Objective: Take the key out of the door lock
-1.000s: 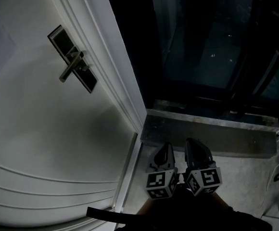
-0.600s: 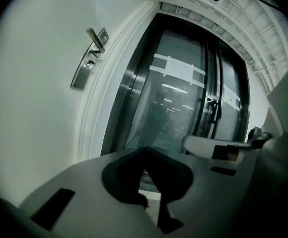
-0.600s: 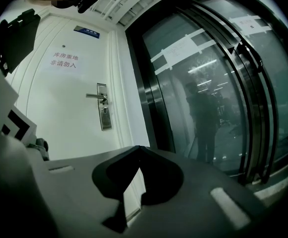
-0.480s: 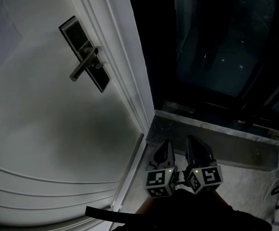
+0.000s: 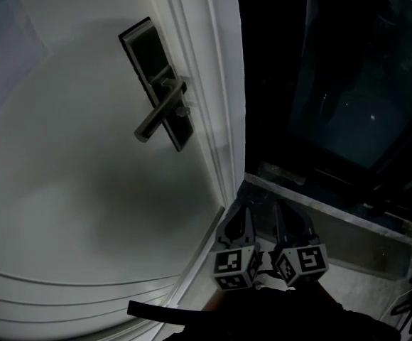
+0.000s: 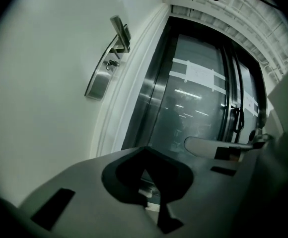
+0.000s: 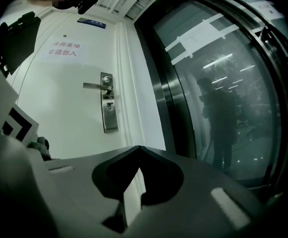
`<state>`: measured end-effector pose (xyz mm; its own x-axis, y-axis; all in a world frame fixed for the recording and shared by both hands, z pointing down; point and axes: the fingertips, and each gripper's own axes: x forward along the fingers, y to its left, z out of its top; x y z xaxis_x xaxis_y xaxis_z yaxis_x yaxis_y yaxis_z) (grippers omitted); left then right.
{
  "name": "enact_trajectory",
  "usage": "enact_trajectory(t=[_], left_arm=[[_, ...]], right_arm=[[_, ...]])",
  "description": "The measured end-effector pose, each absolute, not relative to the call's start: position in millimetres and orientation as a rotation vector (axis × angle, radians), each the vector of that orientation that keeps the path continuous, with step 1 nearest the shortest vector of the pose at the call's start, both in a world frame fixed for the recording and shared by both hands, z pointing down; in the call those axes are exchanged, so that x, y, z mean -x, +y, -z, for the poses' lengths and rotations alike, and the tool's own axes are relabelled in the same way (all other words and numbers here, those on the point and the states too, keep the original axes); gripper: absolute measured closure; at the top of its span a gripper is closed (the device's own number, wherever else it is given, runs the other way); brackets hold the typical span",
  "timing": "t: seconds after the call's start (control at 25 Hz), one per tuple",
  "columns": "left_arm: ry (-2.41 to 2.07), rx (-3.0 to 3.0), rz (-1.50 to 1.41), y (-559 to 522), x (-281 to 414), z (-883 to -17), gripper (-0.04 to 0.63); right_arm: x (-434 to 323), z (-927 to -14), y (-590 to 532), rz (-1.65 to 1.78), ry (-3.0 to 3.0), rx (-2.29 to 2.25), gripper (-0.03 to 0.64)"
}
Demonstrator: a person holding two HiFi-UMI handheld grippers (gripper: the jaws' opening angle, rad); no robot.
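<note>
Holding the left gripper [image 5: 245, 215] and the right gripper [image 5: 283, 215] side by side, nearly touching, at the lower centre of the head view. Pointing both up-frame, with marker cubes [image 5: 234, 265] toward the bottom edge. Keeping each pair of jaws closed tip to tip in its own gripper view, gripping nothing.

An office-building corridor: white door [image 7: 59, 108] with paper notice [image 7: 62, 49], beside tall glass doors [image 7: 218, 83]
</note>
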<state>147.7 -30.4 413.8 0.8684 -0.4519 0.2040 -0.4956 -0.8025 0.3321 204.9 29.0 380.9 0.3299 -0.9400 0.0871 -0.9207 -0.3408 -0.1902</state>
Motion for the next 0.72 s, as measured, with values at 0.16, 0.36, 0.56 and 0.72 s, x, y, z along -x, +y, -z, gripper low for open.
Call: enact_trajectory(t=[0.16, 0.36, 0.56, 0.72], left_arm=[[-0.762, -2.647, -0.147, -63, -145, -414, 0.595], [-0.827, -2.617, -0.137, -100, -136, -418, 0.595], [-0.912, -2.596, -0.122, -132, -117, -419, 0.595], [-0.978, -2.564, -0.116, -150, -100, -422, 0.595]], right_arm=[[-205, -379, -8, 0.273, 1.794, 2.433, 0.615], [-197, -382, -52, 0.270, 1.878, 2.371, 0.615], [-182, -381, -89, 0.253, 1.962, 2.305, 0.615], [-165, -385, -112, 0.264, 2.040, 2.250, 0.615]])
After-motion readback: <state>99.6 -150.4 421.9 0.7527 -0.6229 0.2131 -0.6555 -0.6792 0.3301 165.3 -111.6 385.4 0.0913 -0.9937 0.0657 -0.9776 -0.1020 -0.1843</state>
